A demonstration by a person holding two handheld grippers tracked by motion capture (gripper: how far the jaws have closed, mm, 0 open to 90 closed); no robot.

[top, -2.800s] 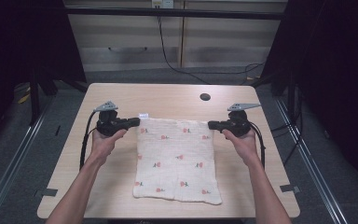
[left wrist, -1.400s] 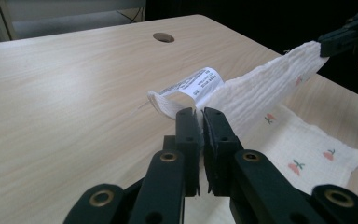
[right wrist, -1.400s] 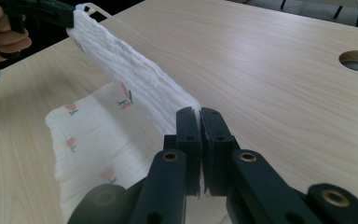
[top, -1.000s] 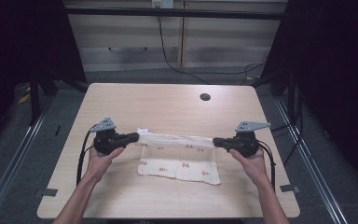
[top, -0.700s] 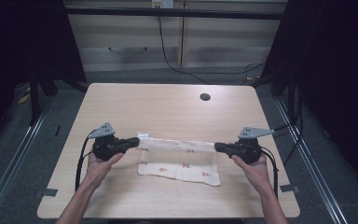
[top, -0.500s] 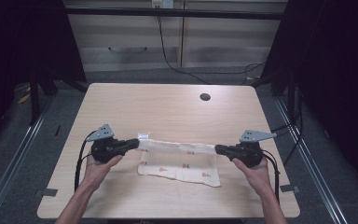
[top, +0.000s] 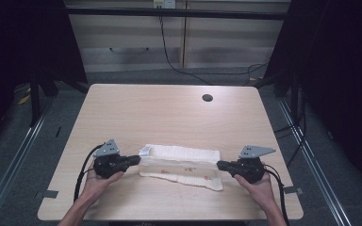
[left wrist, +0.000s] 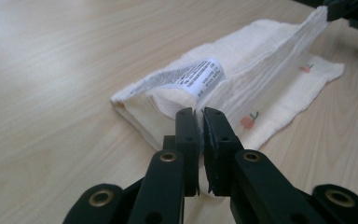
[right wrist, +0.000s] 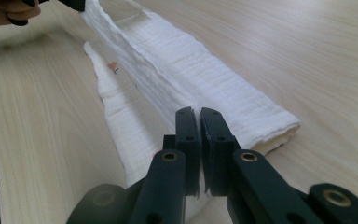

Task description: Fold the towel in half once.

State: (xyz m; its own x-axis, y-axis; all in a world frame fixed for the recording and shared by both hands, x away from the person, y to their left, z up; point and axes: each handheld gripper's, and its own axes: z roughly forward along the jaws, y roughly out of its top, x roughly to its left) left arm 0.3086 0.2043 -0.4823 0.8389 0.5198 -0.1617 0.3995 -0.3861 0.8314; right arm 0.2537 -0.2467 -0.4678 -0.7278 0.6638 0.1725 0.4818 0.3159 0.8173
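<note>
Left hand-held gripper [top: 133, 160]: jaws pinched tight on the left corner of the cloth [top: 181, 165], just by its printed care label [left wrist: 191, 79]; in the left gripper view the fabric edge is squeezed between the black jaws.
Cloth: cream, with small fruit prints, lying near the front edge of the worktop [top: 169, 113] between the two hands; its far half is being drawn over toward the near edge, so the top layer stands up as a ridge while the lower layer lies flat.
How it handles: judged light, soft and limp, with a crinkled weave that should not slip from the pads; it sags wherever it is not held taut.
Where to hold: at the two corners of the free edge, as now, keeping the span between them stretched.
Right hand-held gripper [top: 221, 165]: jaws clamped on the cloth's right corner, fabric trapped between them.
</note>
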